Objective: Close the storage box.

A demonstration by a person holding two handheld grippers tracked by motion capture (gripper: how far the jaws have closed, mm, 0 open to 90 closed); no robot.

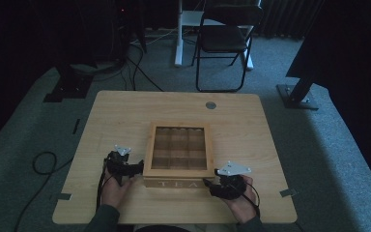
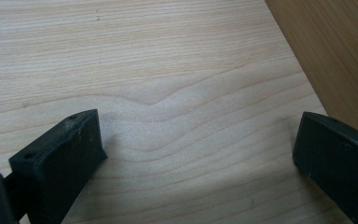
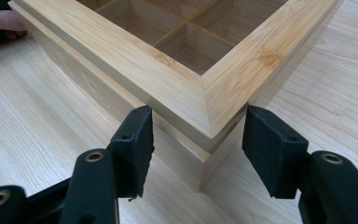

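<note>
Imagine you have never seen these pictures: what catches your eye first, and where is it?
The wooden tea box with its windowed lid sits mid-table, "TEA" on its near side. The right claw straddles the box's near right corner, jaws either side of it. The left claw gapes open over bare table beside the box's left wall.

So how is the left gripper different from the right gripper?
The left gripper has only bare table between its jaws, with the tea box off to its side; the right gripper has a corner of the tea box between its jaws. The left gripper's jaws stand wide; the right gripper's stand closer together, near that corner. Both have black jaws, and a hand holds each.
</note>
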